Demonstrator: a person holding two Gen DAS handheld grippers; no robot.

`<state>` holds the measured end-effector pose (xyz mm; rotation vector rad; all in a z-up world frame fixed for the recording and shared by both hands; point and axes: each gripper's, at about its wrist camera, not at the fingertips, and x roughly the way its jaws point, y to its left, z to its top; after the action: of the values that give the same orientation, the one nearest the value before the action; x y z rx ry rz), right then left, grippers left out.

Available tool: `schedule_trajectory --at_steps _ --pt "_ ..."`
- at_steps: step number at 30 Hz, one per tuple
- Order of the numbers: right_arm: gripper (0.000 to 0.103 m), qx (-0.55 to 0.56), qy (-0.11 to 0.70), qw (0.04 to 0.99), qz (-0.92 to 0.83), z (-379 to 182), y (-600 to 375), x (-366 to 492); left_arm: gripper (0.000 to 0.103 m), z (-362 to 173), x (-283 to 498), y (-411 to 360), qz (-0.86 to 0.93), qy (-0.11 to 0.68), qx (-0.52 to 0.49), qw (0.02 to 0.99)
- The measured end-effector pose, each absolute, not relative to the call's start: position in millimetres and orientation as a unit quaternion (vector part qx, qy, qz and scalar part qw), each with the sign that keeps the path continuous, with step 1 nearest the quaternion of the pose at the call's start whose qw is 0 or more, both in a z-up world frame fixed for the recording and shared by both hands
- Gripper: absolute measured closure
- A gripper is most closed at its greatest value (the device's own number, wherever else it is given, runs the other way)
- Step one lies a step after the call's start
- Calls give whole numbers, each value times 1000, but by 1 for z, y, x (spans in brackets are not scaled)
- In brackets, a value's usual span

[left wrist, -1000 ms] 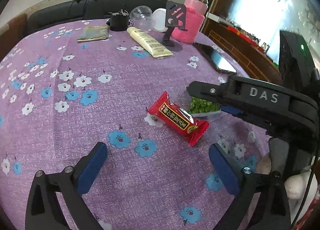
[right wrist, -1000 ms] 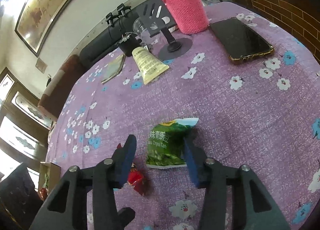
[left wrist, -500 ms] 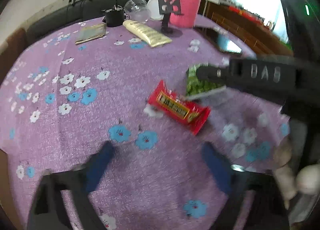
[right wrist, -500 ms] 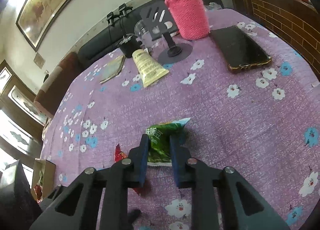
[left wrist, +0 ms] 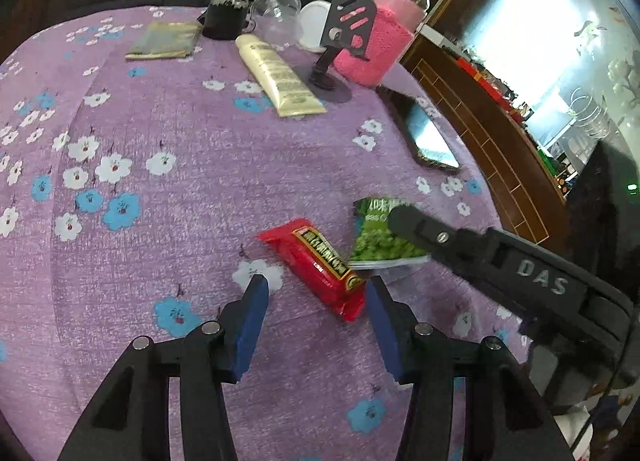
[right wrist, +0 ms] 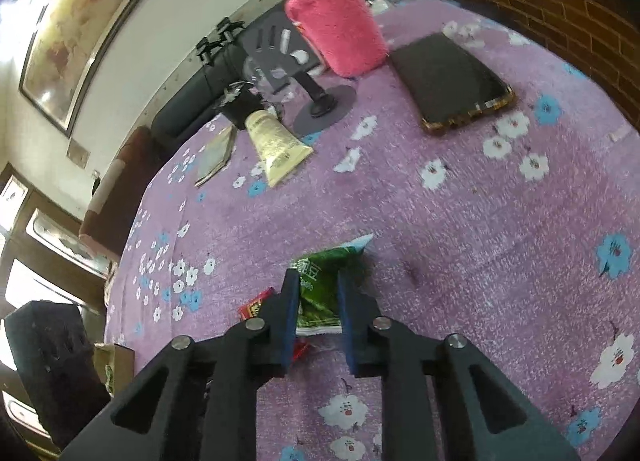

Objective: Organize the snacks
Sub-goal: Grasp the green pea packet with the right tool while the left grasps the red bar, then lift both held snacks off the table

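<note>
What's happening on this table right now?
A person is sorting snacks with two handheld claws on a purple flowered tablecloth. The right claw is pinched on the green crinkly snack packet. The left claw, its jaws just narrowing, straddles the near end of the red foil-wrapped snack bar without squeezing it yet.

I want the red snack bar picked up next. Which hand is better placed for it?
Left. The left gripper has been closing, its jaws either side of the red snack bar's near end, pads not yet pressing. The right gripper is shut on the green pea packet.
</note>
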<state>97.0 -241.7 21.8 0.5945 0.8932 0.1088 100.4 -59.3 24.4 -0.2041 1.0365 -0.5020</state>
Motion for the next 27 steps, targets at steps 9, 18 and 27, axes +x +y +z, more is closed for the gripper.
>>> schedule_trajectory --at_steps 9,18,27 --pt "70 330 417 846 26 19 -266 93 50 24 107 -83 -219 481 -23 849" --pt "58 346 408 845 19 18 -277 91 50 18 108 -105 -203 464 53 860" --pt "57 312 421 851 40 17 -258 96 84 25 114 -83 -225 469 31 853"
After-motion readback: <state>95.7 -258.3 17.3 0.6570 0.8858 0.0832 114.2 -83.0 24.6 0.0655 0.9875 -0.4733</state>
